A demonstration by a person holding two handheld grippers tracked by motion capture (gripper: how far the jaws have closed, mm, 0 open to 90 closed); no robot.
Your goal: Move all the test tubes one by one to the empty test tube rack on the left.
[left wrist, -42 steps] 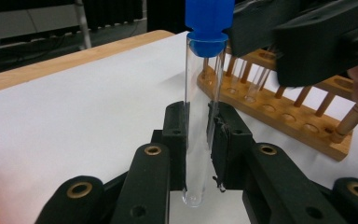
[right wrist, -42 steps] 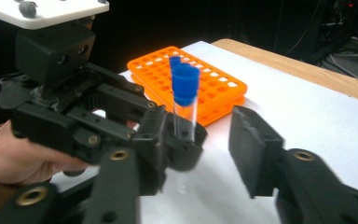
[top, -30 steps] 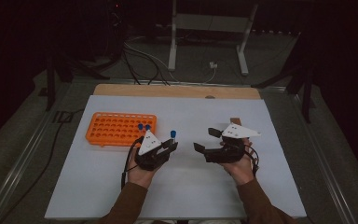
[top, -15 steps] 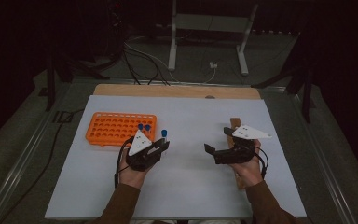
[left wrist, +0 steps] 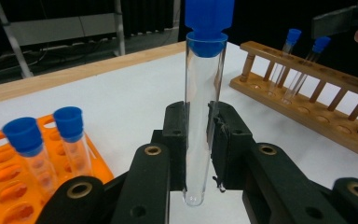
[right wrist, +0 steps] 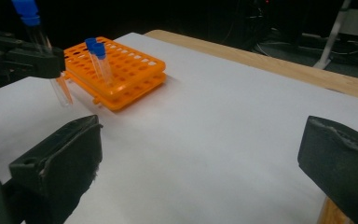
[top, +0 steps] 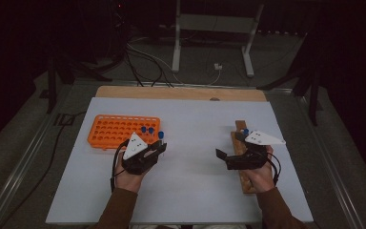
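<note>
My left gripper (left wrist: 197,140) clamps a blue-capped test tube (left wrist: 204,116) upright, just right of the orange rack (top: 123,131), which holds two more capped tubes (left wrist: 46,149). My right gripper (right wrist: 200,168) has just been opening, nothing between its jaws. The wooden rack (top: 242,157) lies partly hidden under that hand.

Your left gripper's (left wrist: 196,140) pads hid the middle of the test tube (left wrist: 203,116), and the frame's top edge cropped its blue cap. In the high view your right hand covered much of the wooden rack (top: 240,143).
</note>
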